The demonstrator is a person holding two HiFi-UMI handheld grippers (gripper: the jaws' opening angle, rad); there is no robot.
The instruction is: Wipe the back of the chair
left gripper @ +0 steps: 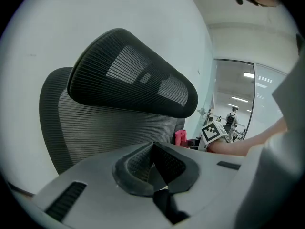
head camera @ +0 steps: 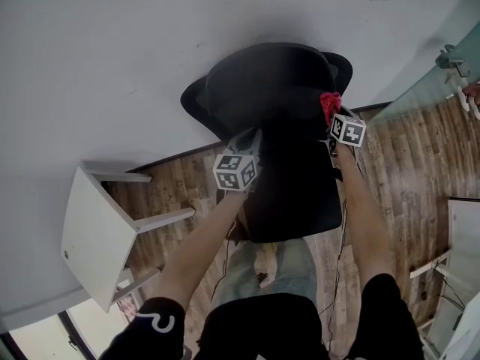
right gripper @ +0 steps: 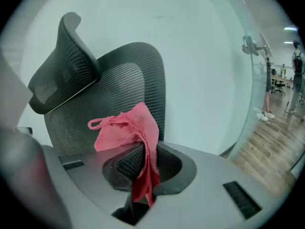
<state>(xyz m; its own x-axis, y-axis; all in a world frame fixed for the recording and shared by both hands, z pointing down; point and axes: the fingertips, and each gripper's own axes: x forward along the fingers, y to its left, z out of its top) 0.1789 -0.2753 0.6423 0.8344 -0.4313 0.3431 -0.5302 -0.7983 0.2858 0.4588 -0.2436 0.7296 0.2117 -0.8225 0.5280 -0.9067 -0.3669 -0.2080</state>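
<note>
The right tool (right gripper: 143, 165) pinches a pink cloth (right gripper: 126, 128) at the 2 o'clock edge of the chair (head camera: 277, 103), below the headrest (left gripper: 133, 75). The left tool (left gripper: 153, 162), jaws together on nothing, sits at its 8 o'clock side. The chair's base is hidden. The wall (head camera: 150, 36) is close behind; a white stool (head camera: 94, 227) stands apart at 9 o'clock.
</note>
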